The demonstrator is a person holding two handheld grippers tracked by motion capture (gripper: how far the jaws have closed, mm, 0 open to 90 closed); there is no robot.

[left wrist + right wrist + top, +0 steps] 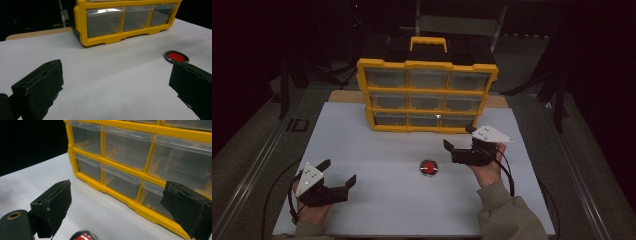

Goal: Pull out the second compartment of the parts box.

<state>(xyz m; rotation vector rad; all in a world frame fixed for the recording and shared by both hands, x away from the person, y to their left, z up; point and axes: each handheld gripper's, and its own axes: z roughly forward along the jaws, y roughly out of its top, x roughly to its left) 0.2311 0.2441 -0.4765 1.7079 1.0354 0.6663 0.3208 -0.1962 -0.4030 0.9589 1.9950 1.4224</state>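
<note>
A white table (377, 150) is spreading across the high view, and at its far middle a yellow drawer cabinet (427, 95) is standing upright, showing 9 clear drawers in 3 rows of 3 under a yellow carry handle (428, 43). In the right gripper view the cabinet's clear drawers (127, 147) are facing the camera at a slant, and its yellow base is sitting flat on the white surface. The person's right hand (487, 170) is holding the right gripper (460, 137) just in front of the cabinet's lower right corner, close to it but not touching, with its jaws standing wide apart and nothing between them. The left hand (312, 212) is holding the left gripper (337, 172) near the front left of the table, well apart from the cabinet; its jaws are also gaping wide and gripping nothing, with bare table showing between them in the left gripper view. Smallest of all, a small round red disc with a shiny metal rim (429, 168) is lying flat on the table between the 2 grippers, nearer the right one and just to its left, touching neither. In the left gripper view the disc (176, 56) is sitting just beyond the tip of the right-hand jaw, and in the right gripper view its shiny edge (83, 235) is peeking in at the bottom.
</note>
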